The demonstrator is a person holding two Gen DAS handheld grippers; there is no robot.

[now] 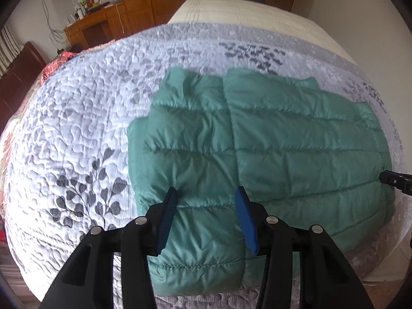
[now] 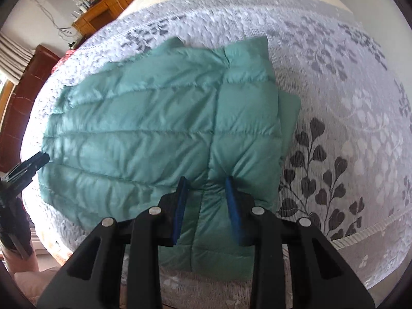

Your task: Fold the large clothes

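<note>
A green quilted puffer jacket (image 1: pixel 257 139) lies folded flat on the bed's white leaf-print quilt (image 1: pixel 77 134); it also shows in the right wrist view (image 2: pixel 144 128). My left gripper (image 1: pixel 206 193) is open, its blue pads spread over the jacket's near left part, holding nothing. My right gripper (image 2: pixel 206 182) is open over the jacket's near right part, its tips pressing into or just above the fabric. Each gripper's tip shows at the edge of the other's view: the right one (image 1: pixel 394 180) and the left one (image 2: pixel 31 164).
The quilt (image 2: pixel 347 103) covers the bed, with a beige mattress (image 1: pixel 244 10) beyond it. A wooden desk with clutter (image 1: pixel 95 23) and wardrobe stand at the back left. A dark red headboard (image 1: pixel 18 77) is at the left, with a red patterned cloth (image 1: pixel 59 61) beside it.
</note>
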